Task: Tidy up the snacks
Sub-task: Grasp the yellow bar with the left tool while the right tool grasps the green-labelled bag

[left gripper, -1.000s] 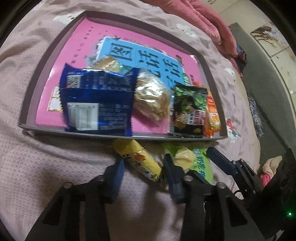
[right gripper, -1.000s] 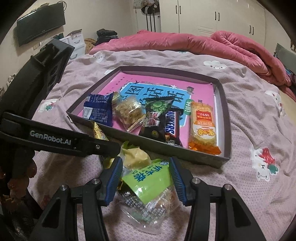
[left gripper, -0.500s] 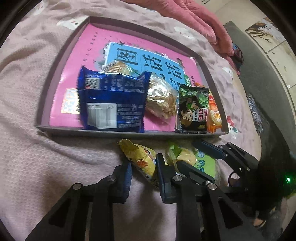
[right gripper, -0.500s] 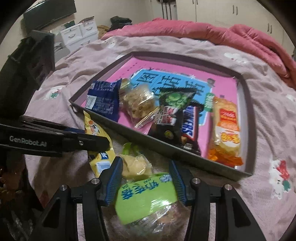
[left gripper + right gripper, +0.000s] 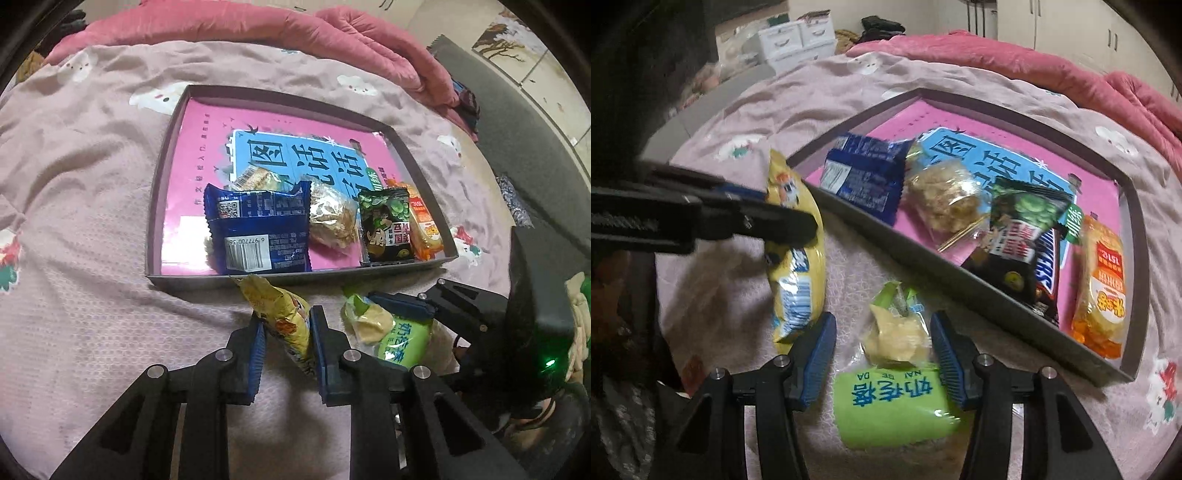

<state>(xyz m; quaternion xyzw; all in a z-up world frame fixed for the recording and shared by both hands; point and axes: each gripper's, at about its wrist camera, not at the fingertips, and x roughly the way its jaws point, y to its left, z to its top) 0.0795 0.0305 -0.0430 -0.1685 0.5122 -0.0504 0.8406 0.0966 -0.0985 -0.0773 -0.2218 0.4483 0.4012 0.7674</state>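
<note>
Snickers bar (image 5: 1047, 269) lies in tray (image 5: 960, 273); left jaws clamp yellow packet (image 5: 286, 321), right jaws apart.

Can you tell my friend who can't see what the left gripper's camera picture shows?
The left gripper pinches a yellow snack packet just in front of a shallow tray of snacks on a pink bedsheet. To its right, the right gripper reaches over a green snack bag.

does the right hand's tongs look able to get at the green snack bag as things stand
Probably yes: the right tongs straddle the green snack bag on the bedspread, pads apart and nothing between, the yellow packet off to one side.
</note>
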